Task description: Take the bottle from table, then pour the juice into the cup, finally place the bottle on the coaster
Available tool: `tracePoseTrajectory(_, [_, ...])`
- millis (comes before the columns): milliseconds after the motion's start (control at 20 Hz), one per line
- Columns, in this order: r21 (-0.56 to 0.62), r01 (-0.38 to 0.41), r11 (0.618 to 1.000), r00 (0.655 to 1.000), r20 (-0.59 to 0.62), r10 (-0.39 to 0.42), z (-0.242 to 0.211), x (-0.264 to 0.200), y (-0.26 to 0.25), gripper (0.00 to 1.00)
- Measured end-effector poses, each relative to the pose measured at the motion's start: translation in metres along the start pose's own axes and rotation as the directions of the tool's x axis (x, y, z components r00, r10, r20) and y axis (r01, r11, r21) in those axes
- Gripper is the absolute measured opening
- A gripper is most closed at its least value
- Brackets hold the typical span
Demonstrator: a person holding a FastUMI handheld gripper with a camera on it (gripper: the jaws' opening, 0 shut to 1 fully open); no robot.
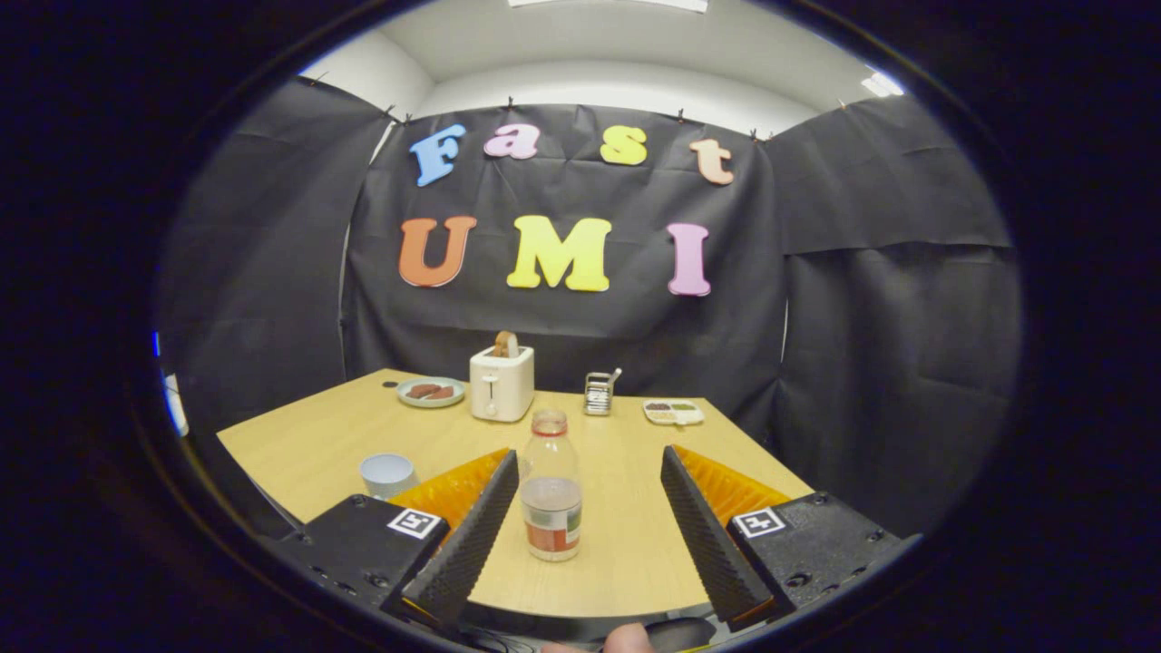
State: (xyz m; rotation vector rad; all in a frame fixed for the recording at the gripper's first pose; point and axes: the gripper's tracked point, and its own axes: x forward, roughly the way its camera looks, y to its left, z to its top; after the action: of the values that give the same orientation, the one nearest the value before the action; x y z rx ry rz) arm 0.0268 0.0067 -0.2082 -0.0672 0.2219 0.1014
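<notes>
Wooden table (626, 535) | black-draped booth | gripper (590, 476) fingers spread wide, bottle (551, 499) upright between, untouched

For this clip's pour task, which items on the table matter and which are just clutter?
Belongs to the job:
- bottle, standing between the fingers of the open hand-held gripper, nearer one finger, not gripped
- cup, beside the bottle

Just lying about:
- toaster with a slice in it
- plate of food
- small metal rack
- snack tray

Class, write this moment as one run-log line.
stage: approach | gripper: open, around bottle, no contact | bottle: upright on table | cup: beside fingers
</notes>
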Motion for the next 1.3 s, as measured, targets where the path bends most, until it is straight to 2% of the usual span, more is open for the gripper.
tracePoseTrajectory(550, [0.047,-0.045,0.998,0.99,-0.132,0.05,-0.089,0.059,0.015,1.0])
tracePoseTrajectory(1100, [0.146,-0.064,0.987,0.983,-0.16,0.087,-0.1,0.108,0.033,1.0])
tracePoseTrajectory(1300, [0.149,-0.038,0.988,0.983,-0.17,0.064,-0.099,0.114,0.031,0.96])
